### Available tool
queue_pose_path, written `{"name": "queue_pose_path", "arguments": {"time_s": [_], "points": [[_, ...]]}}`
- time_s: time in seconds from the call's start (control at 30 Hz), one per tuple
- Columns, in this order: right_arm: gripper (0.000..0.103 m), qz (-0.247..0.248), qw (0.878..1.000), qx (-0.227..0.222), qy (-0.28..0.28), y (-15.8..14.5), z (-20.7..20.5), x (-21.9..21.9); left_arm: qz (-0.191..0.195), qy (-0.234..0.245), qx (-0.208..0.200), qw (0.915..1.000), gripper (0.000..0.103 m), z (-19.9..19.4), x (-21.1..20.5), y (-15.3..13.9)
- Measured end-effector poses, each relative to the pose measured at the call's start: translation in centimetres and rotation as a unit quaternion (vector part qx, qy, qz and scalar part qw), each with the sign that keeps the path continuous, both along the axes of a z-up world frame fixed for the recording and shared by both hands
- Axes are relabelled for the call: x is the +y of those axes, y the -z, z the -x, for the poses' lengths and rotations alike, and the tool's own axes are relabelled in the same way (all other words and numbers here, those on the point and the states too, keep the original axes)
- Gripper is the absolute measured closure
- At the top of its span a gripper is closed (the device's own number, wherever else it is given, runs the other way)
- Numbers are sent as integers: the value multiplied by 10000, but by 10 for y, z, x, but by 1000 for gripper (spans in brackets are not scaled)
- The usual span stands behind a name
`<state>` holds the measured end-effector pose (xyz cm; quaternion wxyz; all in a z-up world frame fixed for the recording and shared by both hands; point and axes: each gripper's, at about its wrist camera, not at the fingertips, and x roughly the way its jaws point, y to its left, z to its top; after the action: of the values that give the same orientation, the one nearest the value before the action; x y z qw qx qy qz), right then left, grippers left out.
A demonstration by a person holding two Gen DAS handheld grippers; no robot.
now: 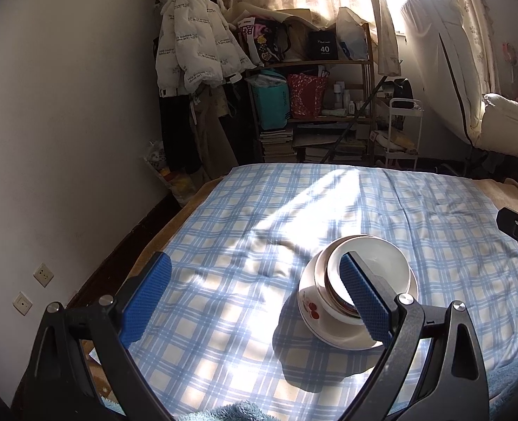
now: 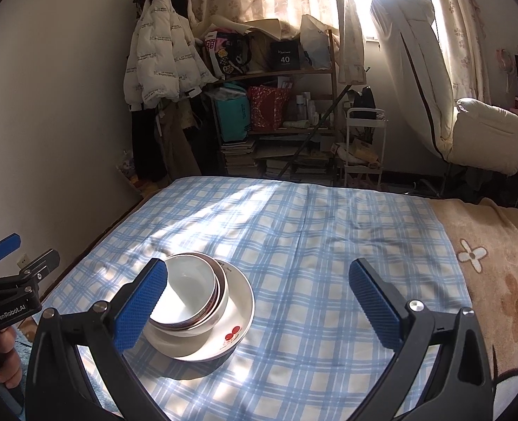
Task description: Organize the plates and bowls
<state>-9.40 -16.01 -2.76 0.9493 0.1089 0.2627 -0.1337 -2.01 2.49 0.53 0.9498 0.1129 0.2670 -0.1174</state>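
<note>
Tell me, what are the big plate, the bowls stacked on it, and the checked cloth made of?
The plate looks like glazed white ceramic: glossy, with a painted cherry motif. The top bowl looks the same, smooth and shiny white. A bowl under it shows a dark, reflective rim, possibly metal, though I can't be sure. The checked cloth is thin woven fabric, matte and creased.

The left tool's finger (image 1: 364,298) hides part of the nested bowls (image 1: 374,273); their number stays unclear.
</note>
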Motion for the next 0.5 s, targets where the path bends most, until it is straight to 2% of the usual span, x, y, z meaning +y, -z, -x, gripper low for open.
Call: {"name": "queue_pose_path", "arguments": {"time_s": [0.5], "points": [[0,-195,9998,67,74,7,-2,-9,-57,-6,6,10000,8,-3,-1,3]]}}
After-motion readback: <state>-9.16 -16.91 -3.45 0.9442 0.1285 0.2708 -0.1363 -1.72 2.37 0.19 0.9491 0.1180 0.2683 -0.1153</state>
